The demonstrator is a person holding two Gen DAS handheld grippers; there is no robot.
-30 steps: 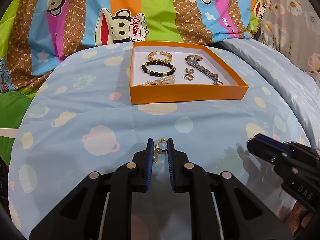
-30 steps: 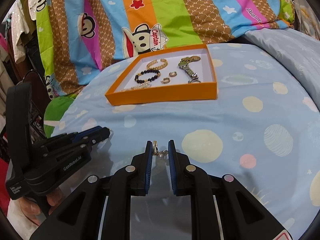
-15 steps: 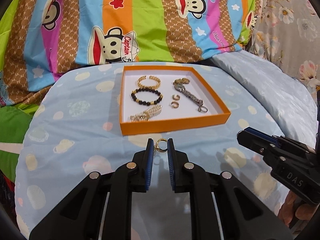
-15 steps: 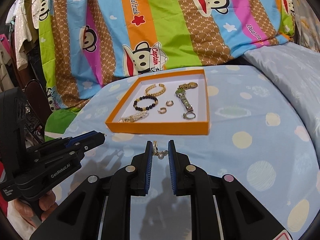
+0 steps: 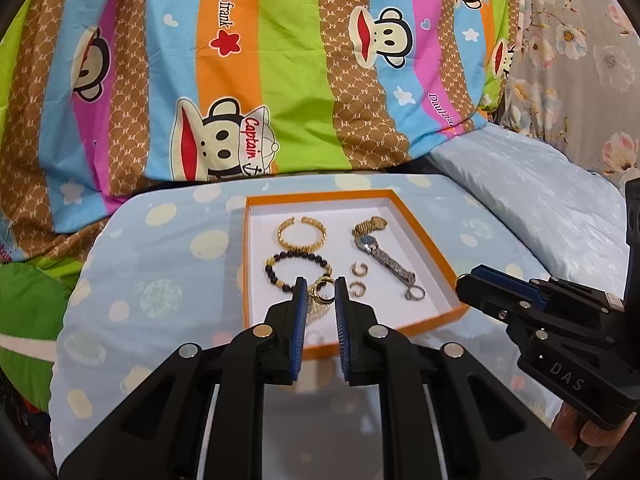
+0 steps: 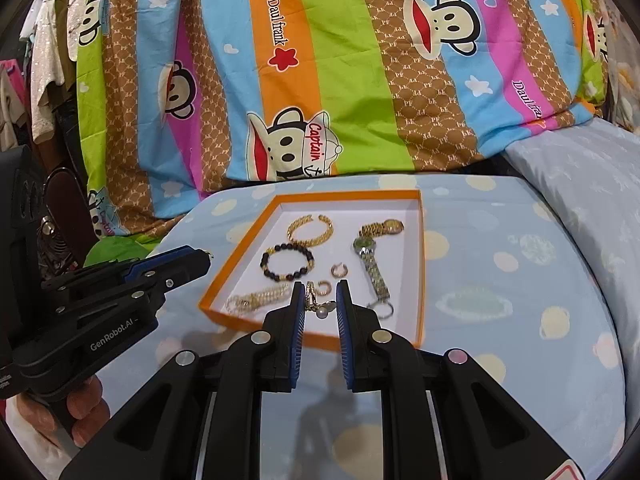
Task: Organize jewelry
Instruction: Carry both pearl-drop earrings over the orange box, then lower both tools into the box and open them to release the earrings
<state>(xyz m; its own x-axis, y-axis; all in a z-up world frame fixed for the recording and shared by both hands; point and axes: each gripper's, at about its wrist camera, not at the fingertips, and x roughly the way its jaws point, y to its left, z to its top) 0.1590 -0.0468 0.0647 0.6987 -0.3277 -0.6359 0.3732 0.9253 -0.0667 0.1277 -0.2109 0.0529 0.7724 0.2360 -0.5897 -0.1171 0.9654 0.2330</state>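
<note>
While both hover over the orange tray (image 5: 436, 322), each tool, left (image 5: 321, 289) and right (image 6: 319, 298), apparently pinches an earring.

pearl bracelet (image 5: 318, 312) mostly hidden behind left gripper (image 5: 321, 294)

Mid-frame in your left view sits the orange tray (image 5: 436, 322), white inside: gold cuff (image 5: 302, 234) at back, black bead bracelet (image 5: 298, 270) below, watch (image 5: 380, 256) diagonal on the right, 2 small hoops (image 5: 358, 278) between.
</note>
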